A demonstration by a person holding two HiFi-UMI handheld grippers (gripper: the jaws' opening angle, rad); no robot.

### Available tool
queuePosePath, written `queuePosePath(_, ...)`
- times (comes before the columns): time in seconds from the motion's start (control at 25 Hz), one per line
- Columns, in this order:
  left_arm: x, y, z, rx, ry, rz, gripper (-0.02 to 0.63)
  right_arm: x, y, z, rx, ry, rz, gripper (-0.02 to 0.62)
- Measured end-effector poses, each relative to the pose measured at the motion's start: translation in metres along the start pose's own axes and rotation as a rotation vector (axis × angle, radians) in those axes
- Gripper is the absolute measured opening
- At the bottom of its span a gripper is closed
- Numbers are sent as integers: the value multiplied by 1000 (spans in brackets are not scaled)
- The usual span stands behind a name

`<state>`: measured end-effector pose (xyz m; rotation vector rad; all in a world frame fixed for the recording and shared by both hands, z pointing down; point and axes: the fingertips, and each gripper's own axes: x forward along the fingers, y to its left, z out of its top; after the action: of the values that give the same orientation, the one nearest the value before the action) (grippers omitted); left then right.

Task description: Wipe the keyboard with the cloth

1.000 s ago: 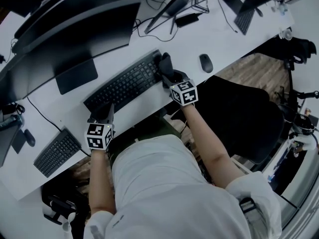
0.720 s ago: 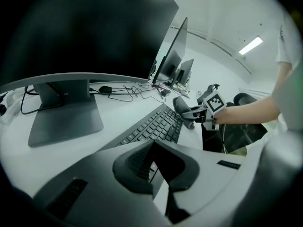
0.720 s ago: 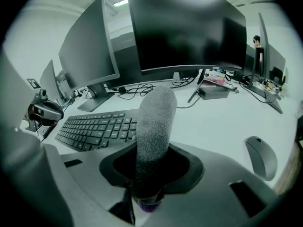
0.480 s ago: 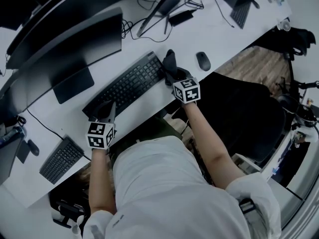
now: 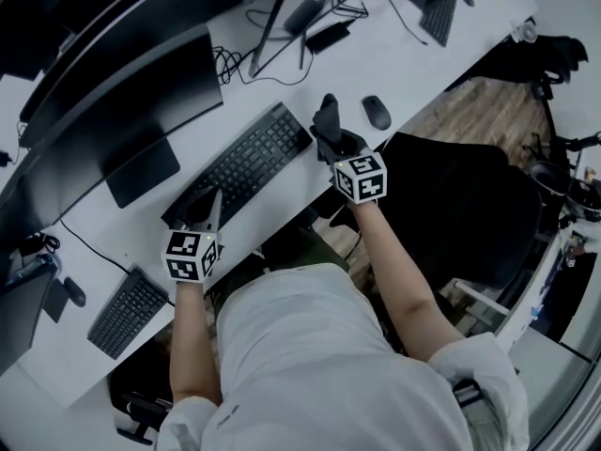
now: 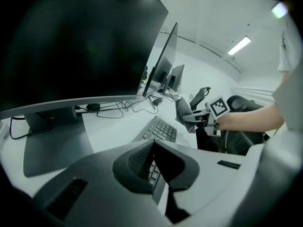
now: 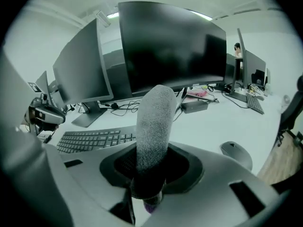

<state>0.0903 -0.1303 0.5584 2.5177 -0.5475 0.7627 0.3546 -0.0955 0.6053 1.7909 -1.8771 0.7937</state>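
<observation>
A black keyboard lies slanted on the white desk, and shows in the left gripper view and the right gripper view too. My left gripper rests shut at the keyboard's left end, its fingertips together over the keys. Just past the keyboard's right end, my right gripper is shut on a dark grey cloth. The cloth stands up as a fuzzy roll out of the jaws, held above the desk.
A black mouse lies right of the cloth. A wide monitor stands behind the keyboard, with cables beside it. A second keyboard sits at the near left. A black chair stands to the right of the person.
The right gripper has carried the cloth from the keyboard's right end to just beyond it, toward the mouse. The left gripper has stayed at the keyboard's left end.
</observation>
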Motion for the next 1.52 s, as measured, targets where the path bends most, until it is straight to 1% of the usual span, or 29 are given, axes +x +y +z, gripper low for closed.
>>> queuePosePath(0.12,-8,-6,13,-1,-57,-12,2,-23,15,13,6,-62,4,130)
queuePosePath(0.32,-29,-24,25,21,-123,-31,2,-70,51,25,16,-159,16,130)
queuePosePath(0.4,-41,-33,37,43,-166,-35,2,-89,67,32,7,-196,21,130)
queuePosePath(0.52,-59,-48,55,97,-232,-36,2,-118,92,39,-17,-249,36,129)
queuePosePath(0.64,-74,-67,66,143,-282,-44,2,-148,113,44,-43,-291,44,129)
queuePosePath(0.8,-98,-90,77,157,-341,-70,2,-185,139,47,-82,-334,45,129)
queuePosePath(1.08,-135,-128,83,273,-383,-71,2,-237,173,51,-125,-406,53,129)
queuePosePath(1.36,-167,-155,85,322,-444,-80,2,-278,199,48,-171,-461,50,130)
queuePosePath(1.52,-175,-166,81,347,-455,-88,2,-290,207,41,-188,-477,47,130)
